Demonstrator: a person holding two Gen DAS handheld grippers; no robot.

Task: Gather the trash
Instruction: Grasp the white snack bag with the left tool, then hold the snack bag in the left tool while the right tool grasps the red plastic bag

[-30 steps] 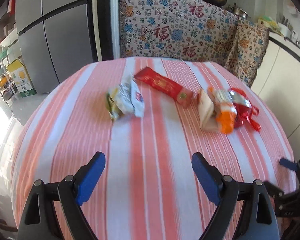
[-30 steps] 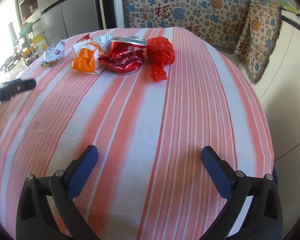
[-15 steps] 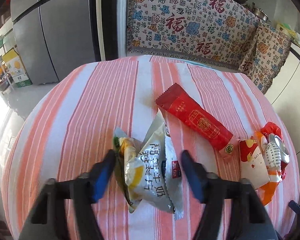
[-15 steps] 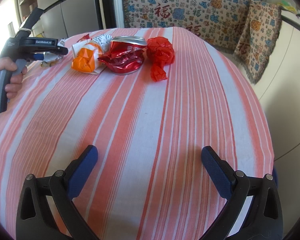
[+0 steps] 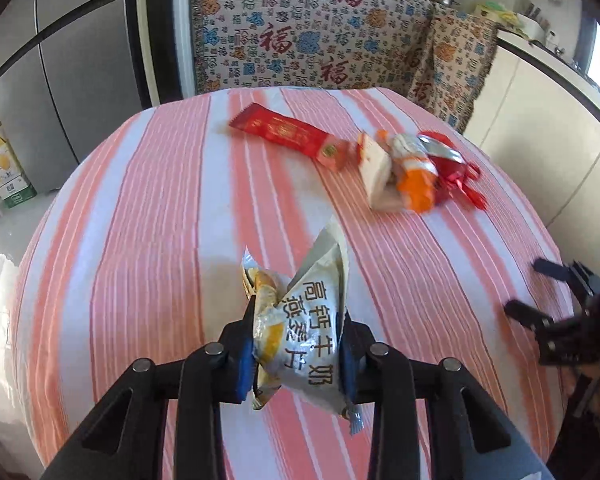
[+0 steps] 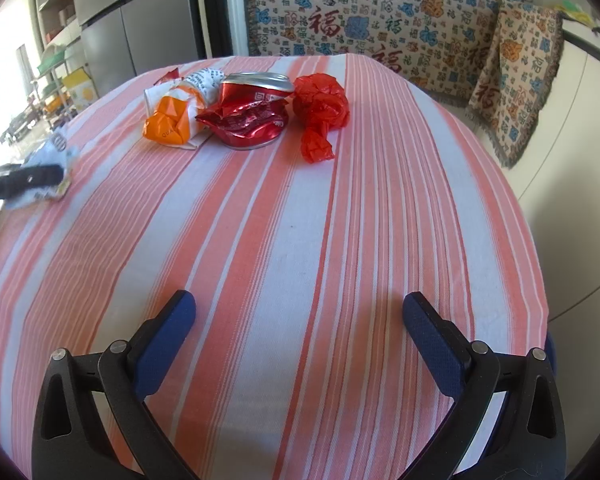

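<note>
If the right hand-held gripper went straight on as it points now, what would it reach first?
Probably the crushed red can: bare striped tablecloth lies ahead of the open right hand-held gripper until then, though depth is unclear.

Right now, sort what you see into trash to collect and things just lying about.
Trash: milk-oat packet in the left claw; long red wrapper; orange-and-white wrapper; crushed red can; crumpled red plastic.

Not trash: striped tablecloth; patterned throw; fridge.

My left wrist camera looks down its fingers across the table (image 5: 148,216) toward the sofa (image 5: 300,40); my right camera sits low, facing likewise. Both share the can (image 6: 252,116).
</note>
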